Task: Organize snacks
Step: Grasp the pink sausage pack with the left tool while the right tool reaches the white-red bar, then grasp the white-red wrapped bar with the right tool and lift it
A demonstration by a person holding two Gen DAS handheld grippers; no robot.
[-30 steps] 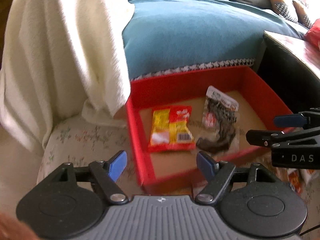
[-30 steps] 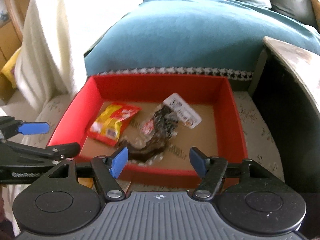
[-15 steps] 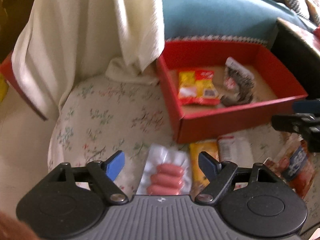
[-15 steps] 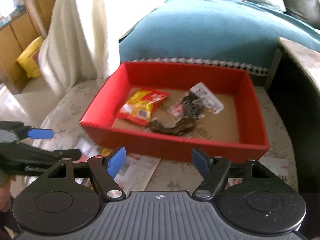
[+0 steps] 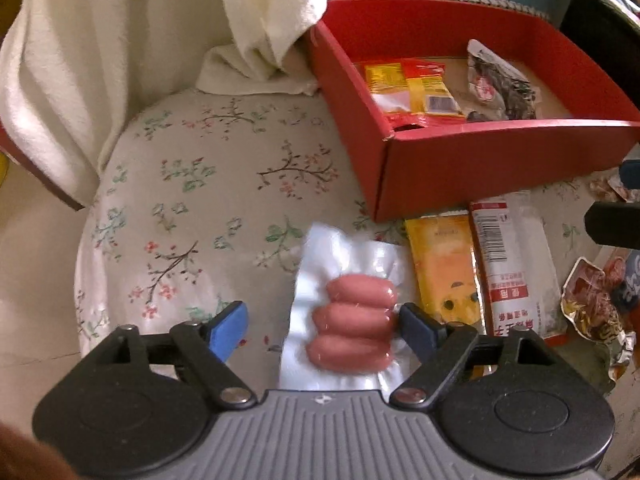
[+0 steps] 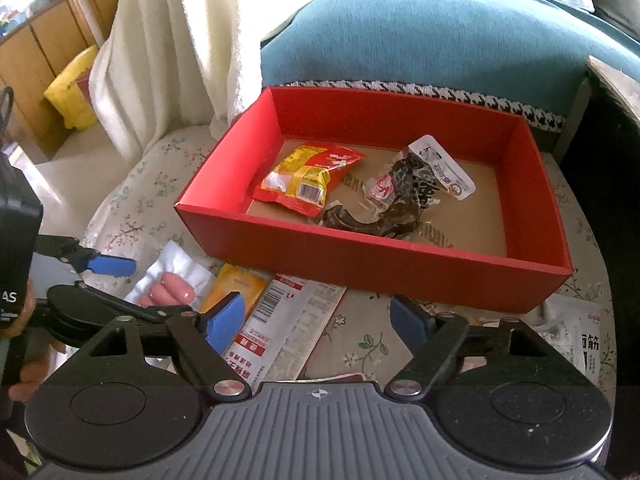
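Floral cushion [image 5: 208, 184] carries the snacks. Our left claw [image 5: 320, 326] gapes wide around the sausage pack [image 5: 352, 320] at lower centre; we close squarely across the sausages, then lift toward the red box [image 5: 496, 168] upper right. Right claw [image 6: 316, 316] idles wide, empty.

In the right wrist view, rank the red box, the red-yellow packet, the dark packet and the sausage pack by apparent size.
1. red box
2-3. dark packet and red-yellow packet: look alike, not ranked
4. sausage pack, partly hidden by the left gripper, so unsure
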